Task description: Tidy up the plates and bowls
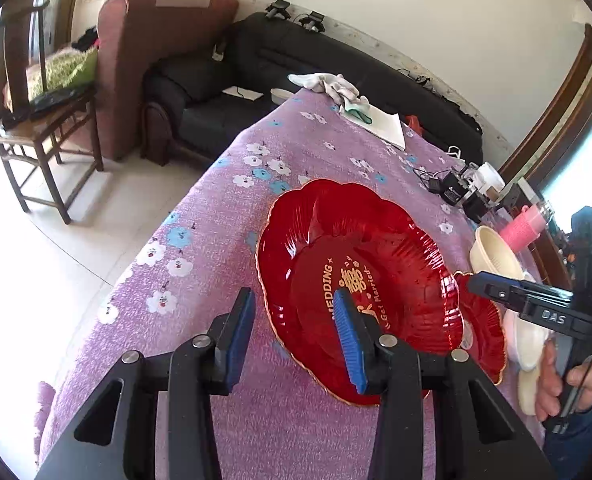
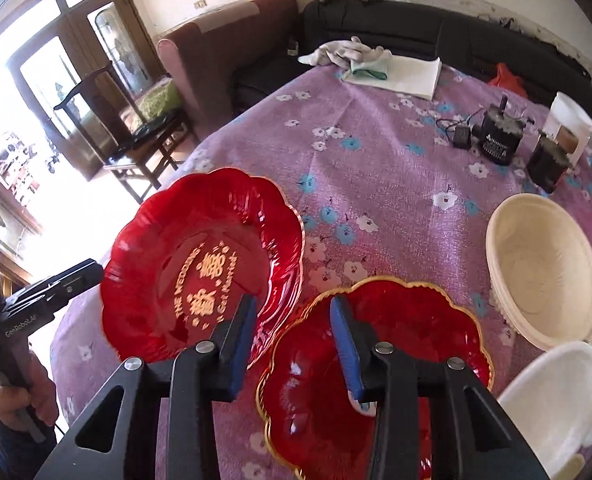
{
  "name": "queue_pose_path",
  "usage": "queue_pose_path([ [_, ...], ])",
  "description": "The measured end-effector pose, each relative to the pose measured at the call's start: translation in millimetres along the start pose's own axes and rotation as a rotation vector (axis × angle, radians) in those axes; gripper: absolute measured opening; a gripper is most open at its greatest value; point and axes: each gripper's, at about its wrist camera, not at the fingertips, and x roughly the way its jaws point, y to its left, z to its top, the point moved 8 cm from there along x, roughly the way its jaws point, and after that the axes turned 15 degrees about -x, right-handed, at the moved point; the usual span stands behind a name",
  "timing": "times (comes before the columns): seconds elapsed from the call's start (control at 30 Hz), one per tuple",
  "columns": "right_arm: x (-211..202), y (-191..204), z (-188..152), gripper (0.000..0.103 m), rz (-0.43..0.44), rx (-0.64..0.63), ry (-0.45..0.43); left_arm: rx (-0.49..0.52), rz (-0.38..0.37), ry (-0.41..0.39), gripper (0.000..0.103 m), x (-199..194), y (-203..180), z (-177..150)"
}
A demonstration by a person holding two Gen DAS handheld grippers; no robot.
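- the left tongs (image 1: 294,312) stand partly apart with nothing between the blue pads; the near left rim of the large red wedding plate (image 1: 359,280) lies in the gap between them, one pad outside the plate, the other over its well.
- the right tongs (image 2: 294,320) are likewise partly apart and empty, hovering over the near left rim of the smaller gold-rimmed red plate (image 2: 395,360), which sits just beside the large plate.
- the cream bowls (image 2: 543,268) sit to the right of the right tongs, well clear of them.
- likely step: take the smaller plate by its rim and set it in the larger.
- to do it well: straddle the scalloped rim squarely, one pad inside, one under the lip; the glossy surface looks slippery.
- lift it level, clear the neighbour's edge, lower it centred.
- steady the large plate with the left tongs so it does not slide on the purple floral cloth (image 1: 224,208).
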Motion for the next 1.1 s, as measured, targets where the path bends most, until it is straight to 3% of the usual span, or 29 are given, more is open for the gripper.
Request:
queue_pose_path([
  [0.07, 7, -7, 2, 0.037, 0.006, 0.02, 0.003, -0.011, -0.017, 0.003, 0.04, 2, 2, 3],
  [0.13, 10, -12, 5, 0.036, 0.023, 0.037, 0.001, -0.005, -0.022, 0.006, 0.031, 6, 1, 5],
  [0.3, 20, -9, 5, 0.031, 0.056, 0.061, 0.018, 0.0, -0.007, 0.004, 0.021, 14, 2, 12],
  [0.5, 28, -8, 3, 0.029, 0.055, 0.077, 0.024, 0.004, 0.023, 0.009, 0.02, 22, 5, 15],
  [0.7, 33, -5, 1, 0.012, 0.063, 0.081, 0.025, 0.019, 0.063, 0.009, 0.018, 36, 7, 14],
  [0.73, 33, -4, 1, 0.011, 0.059, 0.082, 0.022, 0.025, 0.07, 0.005, 0.013, 37, 8, 13],
  [1.1, 14, 16, -10, 0.01, 0.078, 0.076, -0.005, 0.067, 0.128, -0.061, 0.013, 1, 13, -7],
])
